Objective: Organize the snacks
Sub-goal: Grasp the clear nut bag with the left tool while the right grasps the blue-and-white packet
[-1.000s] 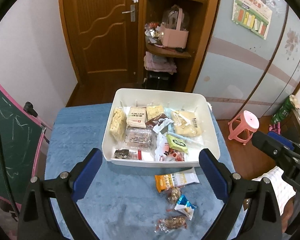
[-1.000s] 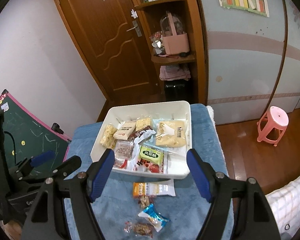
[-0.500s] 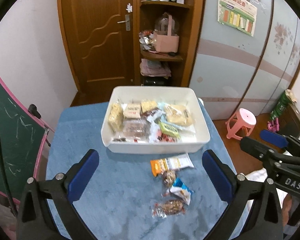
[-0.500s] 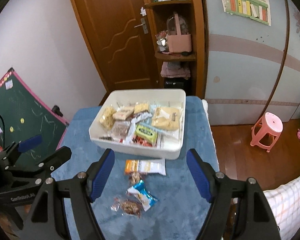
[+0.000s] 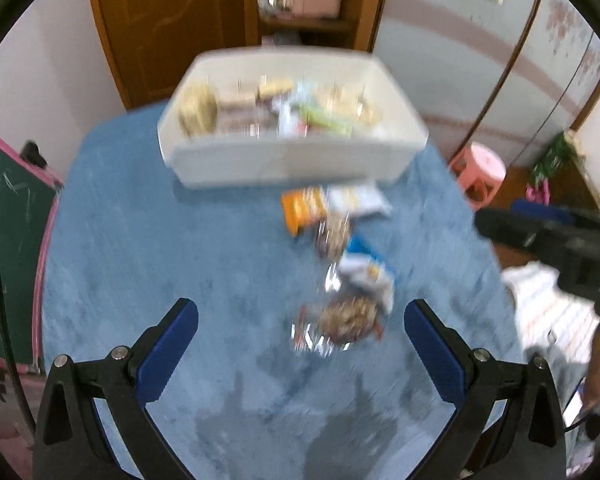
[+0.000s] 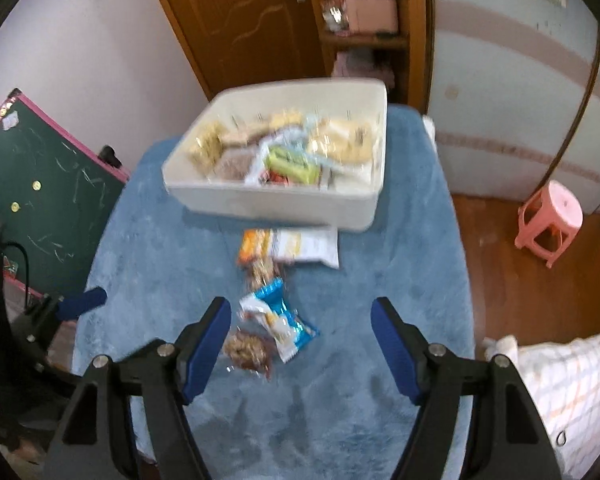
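Snacks (image 5: 342,280) in tray (image 5: 292,160) motion-blurred

left claw (image 5: 300,328) wide open, right claw (image 6: 300,326) closing, both angled down, empty

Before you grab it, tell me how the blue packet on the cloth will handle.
The blue packet looks like thin crinkled film, so it probably flexes and feels light. Its glossy wrap may slip between fingers. It overlaps the clear nut packet, so lifting it could nudge that one across the blue cloth.
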`<state>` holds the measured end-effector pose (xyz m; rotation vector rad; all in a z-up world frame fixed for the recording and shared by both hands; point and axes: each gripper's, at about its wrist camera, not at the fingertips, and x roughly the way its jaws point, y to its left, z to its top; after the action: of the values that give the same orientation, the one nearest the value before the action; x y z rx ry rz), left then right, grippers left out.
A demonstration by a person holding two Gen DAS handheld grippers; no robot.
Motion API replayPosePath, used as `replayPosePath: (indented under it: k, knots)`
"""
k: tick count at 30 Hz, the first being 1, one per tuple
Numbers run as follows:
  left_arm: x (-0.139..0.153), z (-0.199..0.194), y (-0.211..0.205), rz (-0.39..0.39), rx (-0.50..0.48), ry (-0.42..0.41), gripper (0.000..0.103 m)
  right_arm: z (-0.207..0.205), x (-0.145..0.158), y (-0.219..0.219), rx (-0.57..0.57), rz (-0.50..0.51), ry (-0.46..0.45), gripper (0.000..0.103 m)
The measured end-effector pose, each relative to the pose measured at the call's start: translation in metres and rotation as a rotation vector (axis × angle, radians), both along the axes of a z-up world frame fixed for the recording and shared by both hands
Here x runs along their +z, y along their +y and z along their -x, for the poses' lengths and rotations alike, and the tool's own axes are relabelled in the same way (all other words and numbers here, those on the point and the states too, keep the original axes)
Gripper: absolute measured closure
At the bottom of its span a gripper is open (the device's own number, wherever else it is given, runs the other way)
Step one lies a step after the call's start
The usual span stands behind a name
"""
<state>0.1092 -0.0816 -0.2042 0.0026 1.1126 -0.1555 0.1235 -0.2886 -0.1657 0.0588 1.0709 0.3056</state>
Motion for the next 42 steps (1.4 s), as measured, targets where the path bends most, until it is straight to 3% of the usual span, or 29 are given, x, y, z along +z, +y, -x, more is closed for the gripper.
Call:
replayPosePath:
  k: [5,13,18,26,34,38,42]
  knots:
    - [-0.054,0.000,0.000,0.015,0.021,0.152,0.001,0.001,-0.030,-0.002,-0.010,0.021,0.069,0.033]
    - [-0.092,-0.015,0.004,0.129,0.108,0.276,0.001,0.003,-0.065,0.005,0.014,0.052,0.134,0.035]
    - [-0.102,-0.023,-0.003,0.157,0.119,0.298,0.001,-0.004,-0.080,0.009,0.023,0.038,0.176,0.038]
    - [-0.118,-0.039,-0.014,0.134,0.138,0.277,0.001,-0.024,-0.097,0.023,0.059,-0.002,0.232,0.038]
    - [-0.118,-0.049,-0.004,0.144,0.144,0.259,0.003,-0.049,-0.120,0.042,0.100,-0.031,0.277,0.038]
    - [-0.114,-0.045,0.004,0.145,0.137,0.259,0.008,-0.058,-0.129,0.045,0.111,-0.022,0.303,0.062]
    - [-0.108,-0.036,0.020,0.157,0.126,0.264,0.013,-0.055,-0.127,0.042,0.118,0.017,0.284,0.068]
